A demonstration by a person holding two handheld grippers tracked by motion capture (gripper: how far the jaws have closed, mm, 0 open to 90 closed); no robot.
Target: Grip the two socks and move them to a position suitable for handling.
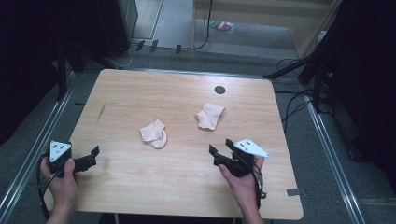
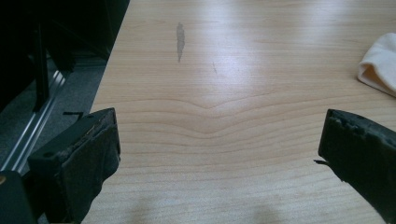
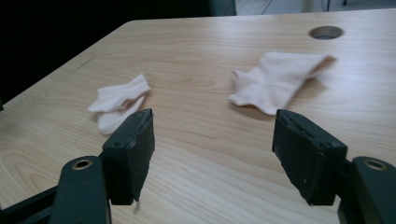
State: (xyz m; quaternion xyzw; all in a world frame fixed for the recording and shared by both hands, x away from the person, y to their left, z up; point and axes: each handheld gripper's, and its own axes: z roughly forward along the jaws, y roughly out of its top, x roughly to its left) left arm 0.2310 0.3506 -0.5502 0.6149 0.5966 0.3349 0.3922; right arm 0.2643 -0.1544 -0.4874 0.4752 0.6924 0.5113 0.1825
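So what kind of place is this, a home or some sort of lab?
Most likely a lab or a recording workspace, not a home. A bare wooden table with a cable hole stands among dark stands, metal floor rails and loose cables, holding just two pale socks.

Black hand-held gripper (image 1: 95, 154), grey plate (image 1: 59, 149)

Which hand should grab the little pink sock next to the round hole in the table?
Probably the right. The right gripper sits open just below the pale pink sock near the round hole, facing it. The left gripper waits at the table's far left edge, farther off.
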